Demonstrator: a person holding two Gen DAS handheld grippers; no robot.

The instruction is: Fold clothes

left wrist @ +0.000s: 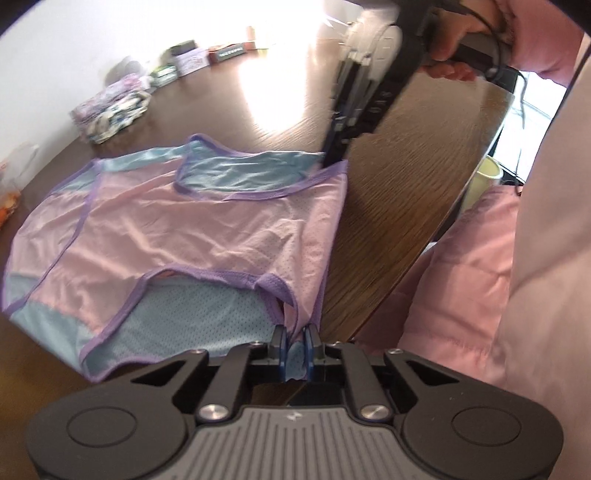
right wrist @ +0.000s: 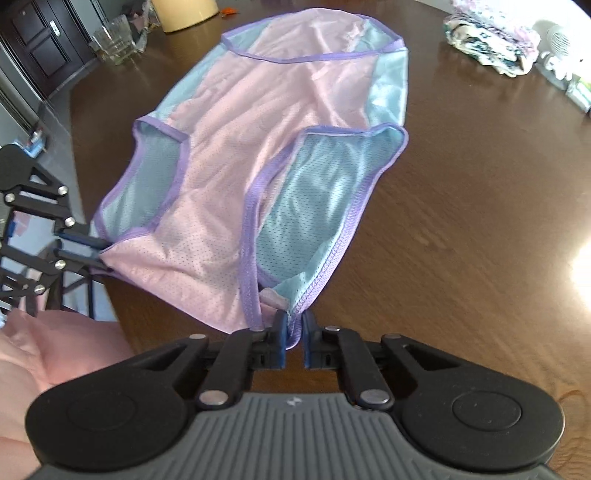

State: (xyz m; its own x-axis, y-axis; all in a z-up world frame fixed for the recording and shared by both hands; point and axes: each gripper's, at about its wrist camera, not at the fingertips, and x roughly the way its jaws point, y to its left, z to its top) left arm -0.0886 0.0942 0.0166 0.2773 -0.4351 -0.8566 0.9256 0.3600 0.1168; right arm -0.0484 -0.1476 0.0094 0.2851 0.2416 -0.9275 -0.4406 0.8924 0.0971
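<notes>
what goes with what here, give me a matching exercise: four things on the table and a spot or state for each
Things:
1. briefs
2. folded stack
3. glass
4. yellow cup

States or places:
a. clear, far left in the right wrist view
b. spread flat, pinched by both grippers
c. pale, cut off by the top edge
d. patterned, far right in the right wrist view

Pairs: 1-b, 2-d, 3-a, 4-c
</notes>
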